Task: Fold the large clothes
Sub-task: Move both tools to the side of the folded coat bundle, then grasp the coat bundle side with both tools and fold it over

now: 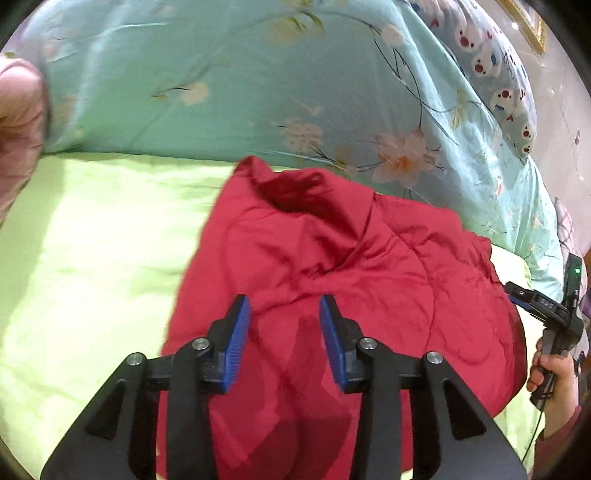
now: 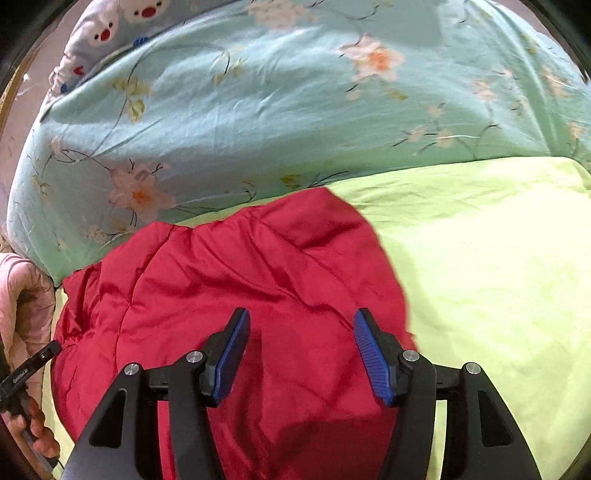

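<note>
A bed fills the room's view, spread with a lime-green sheet (image 1: pixel 92 258). Behind it lies a teal floral quilt (image 1: pixel 229 74) and a blue-grey pillow (image 1: pixel 495 74) with white cartoon faces. Beyond, perhaps a pale wall (image 1: pixel 554 122) carries a gilt frame (image 1: pixel 532 22).

A bed carries everything, spread with a lime-green sheet (image 1: pixel 92 258) whose bare stretches are smooth and brightly lit. A crumpled red quilted garment (image 1: pixel 332 277) lies directly on that sheet. Just behind the garment, a bulky teal floral quilt (image 1: pixel 221 92) is heaped on the bed, its lower edge meeting the sheet.
</note>
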Demonstrator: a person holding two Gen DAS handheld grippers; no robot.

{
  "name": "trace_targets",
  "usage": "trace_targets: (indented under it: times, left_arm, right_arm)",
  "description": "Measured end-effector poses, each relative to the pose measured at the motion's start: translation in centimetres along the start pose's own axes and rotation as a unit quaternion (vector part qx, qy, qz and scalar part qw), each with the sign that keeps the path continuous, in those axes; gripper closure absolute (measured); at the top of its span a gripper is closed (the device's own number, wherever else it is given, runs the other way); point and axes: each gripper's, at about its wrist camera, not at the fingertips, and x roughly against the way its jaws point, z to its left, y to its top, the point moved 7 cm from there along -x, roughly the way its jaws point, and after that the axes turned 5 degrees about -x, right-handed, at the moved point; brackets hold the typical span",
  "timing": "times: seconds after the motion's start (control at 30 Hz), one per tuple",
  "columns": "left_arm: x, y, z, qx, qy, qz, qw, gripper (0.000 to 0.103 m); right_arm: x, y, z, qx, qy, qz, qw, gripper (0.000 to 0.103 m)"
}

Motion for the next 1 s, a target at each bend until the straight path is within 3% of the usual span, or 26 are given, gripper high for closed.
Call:
trace_targets:
  times: [0.1, 0.6, 1.0]
  left_arm:
    - [1.7, -1.3, 1.0, 0.009, 0.008, -0.015, 0.9998, 0.034]
    - [0.8, -4.2, 3.3, 0.048, -0.018, 0.025, 0.9984, 0.026]
    - [0.2, -5.3, 3.6, 0.065, -0.046, 0.040, 0.9960, 0.020]
  right_arm:
    - [2.0, -0.7, -1.3, -0.006, 0.003, -0.003, 1.000, 0.028]
    - [4.3, -5.5, -5.0, -0.052, 0.029, 0.048, 0.997, 0.025]
    - [4.1, -6.6, -6.5, -0.090, 0.061, 0.070, 0.992, 0.023]
